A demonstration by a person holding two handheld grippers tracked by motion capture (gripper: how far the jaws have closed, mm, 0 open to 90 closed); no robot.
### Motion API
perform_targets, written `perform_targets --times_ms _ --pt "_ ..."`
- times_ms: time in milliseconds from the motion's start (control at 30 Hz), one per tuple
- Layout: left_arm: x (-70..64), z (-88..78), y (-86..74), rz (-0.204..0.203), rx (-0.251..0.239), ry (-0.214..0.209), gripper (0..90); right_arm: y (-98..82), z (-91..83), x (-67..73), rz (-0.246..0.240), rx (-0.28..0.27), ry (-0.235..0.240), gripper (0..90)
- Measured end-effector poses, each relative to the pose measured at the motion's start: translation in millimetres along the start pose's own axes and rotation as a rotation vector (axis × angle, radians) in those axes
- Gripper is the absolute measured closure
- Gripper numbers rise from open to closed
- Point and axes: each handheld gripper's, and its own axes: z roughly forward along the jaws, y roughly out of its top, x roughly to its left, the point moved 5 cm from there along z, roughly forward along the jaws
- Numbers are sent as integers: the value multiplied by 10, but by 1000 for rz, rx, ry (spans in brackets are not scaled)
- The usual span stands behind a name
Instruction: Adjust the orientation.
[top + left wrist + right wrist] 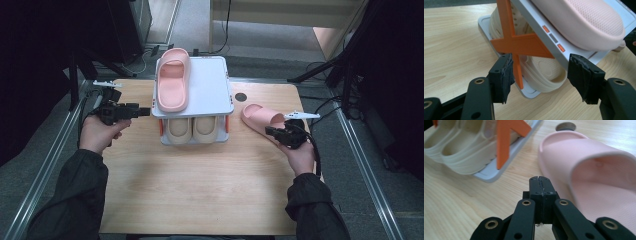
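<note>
Since its mate [173,80] already lies on the shoe rack's [210,87] top shelf, the loose pink slide sandal [260,119] waits right of the rack on the counter [200,185]; the right hand-held gripper [540,185], pressed together and empty, hovers beside its heel, while the left hand-held gripper [540,77] stands spread at the rack's left edge, perhaps to steady it.

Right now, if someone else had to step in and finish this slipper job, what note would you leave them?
Left gripper: open, empty, at the left end of the shoe rack, jaws on either side of the rack's corner, not gripping.
Right gripper: shut on nothing, beside the loose pink slipper on the table.
Done: one pink slipper on the rack lies on the top shelf; the beige pair sits on the lower shelf.
Left, probably: open the right gripper, pick up the loose slipper and set it on the top shelf beside its mate.
</note>
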Motion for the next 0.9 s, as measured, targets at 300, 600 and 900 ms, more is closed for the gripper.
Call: perform_targets --times_ms 300,600,900 --pt "-1 -3 -198 -11 -22 -4 377 -1 78 -211 22 13 -34 900" --pt "123 11 -490 -47 -35 8 378 -31 133 -401 48 45 -73 900" --pt "193 -7 -624 -46 -33 36 378 -10 201 -391 55 62 -75 900"
